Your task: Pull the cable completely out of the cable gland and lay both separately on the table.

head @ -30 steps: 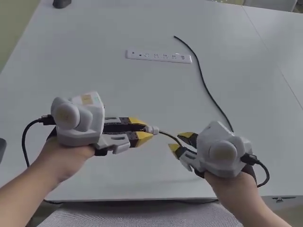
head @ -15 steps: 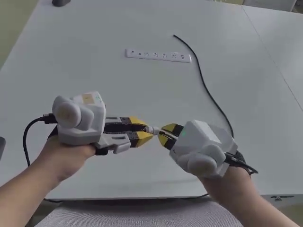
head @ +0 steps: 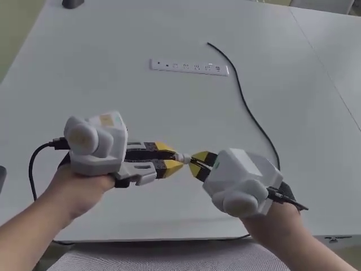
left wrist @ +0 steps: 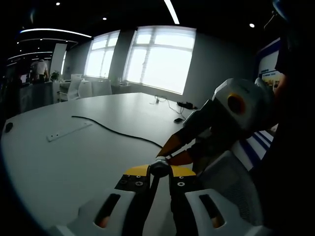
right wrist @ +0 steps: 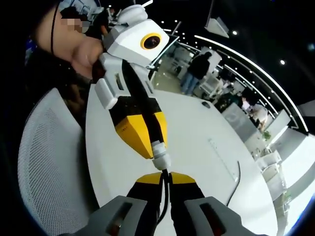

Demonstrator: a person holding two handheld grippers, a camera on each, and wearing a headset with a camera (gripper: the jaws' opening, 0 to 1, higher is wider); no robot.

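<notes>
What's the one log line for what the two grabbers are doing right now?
left gripper: shut on cable gland | right gripper: shut on cable beside gland | cable: not yet pulled out

Near end of cable — hidden behind right gripper.

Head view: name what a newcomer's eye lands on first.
Two yellow-tipped handheld grippers meet tip to tip above the near edge of the white table. The left gripper clamps the small white cable gland, and the right gripper pinches the thin black cable leaving it. Behind them, a long white power strip lies mid-table.
</notes>
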